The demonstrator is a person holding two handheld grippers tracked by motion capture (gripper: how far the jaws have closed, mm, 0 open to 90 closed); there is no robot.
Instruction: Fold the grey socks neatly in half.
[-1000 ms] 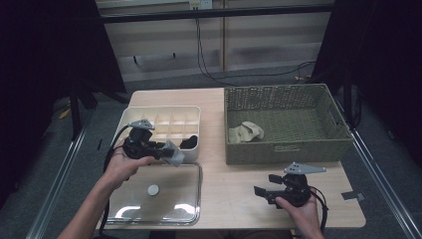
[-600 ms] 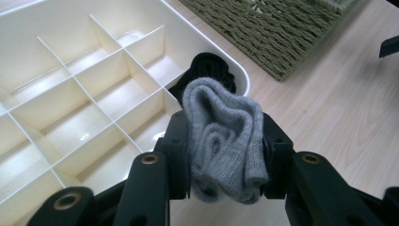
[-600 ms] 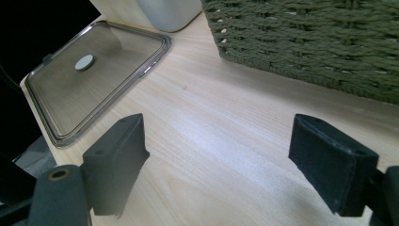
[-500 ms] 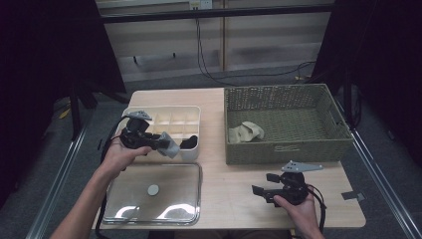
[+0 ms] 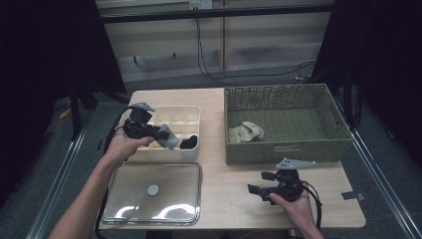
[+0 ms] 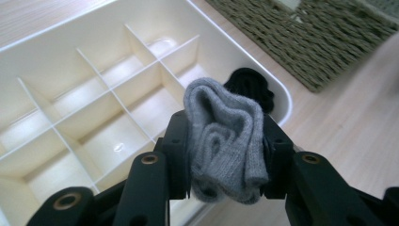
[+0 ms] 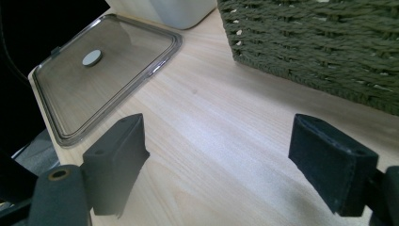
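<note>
Left claw (image 6: pixel 226 155) clamped on a rolled grey sock (image 6: pixel 225 141) — pads pressing it from both sides, bottom of the roll tucked down between the jaws and hard to see. Held up over the cream box (image 6: pixel 94 75) with its little square pockets. Just past the sock's top, a black sock (image 6: pixel 251 84) sitting in the corner pocket, mostly hidden behind the grey roll. Beyond that corner and off to the side, the green woven basket (image 6: pixel 306 42), cut off by the picture's top edge.

From the high view: left claw (image 5: pixel 166 135) over the near edge of the box (image 5: pixel 171 117), grey sock (image 5: pixel 169 138) at its tip, black sock (image 5: pixel 189 143) right beside the tip. Inside the basket (image 5: pixel 286 119), a tan lump (image 5: pixel 246 132) — too small to tell what sort of cloth.

Right claw (image 7: pixel 235 160) wide apart, nothing between the pads, low over bare table (image 7: pixel 226 122). Clear lid (image 7: pixel 103 70) ahead and to one side, partly cut off by the dark edge. Same claw (image 5: pixel 261 182) near the front of the table in the high view.
</note>
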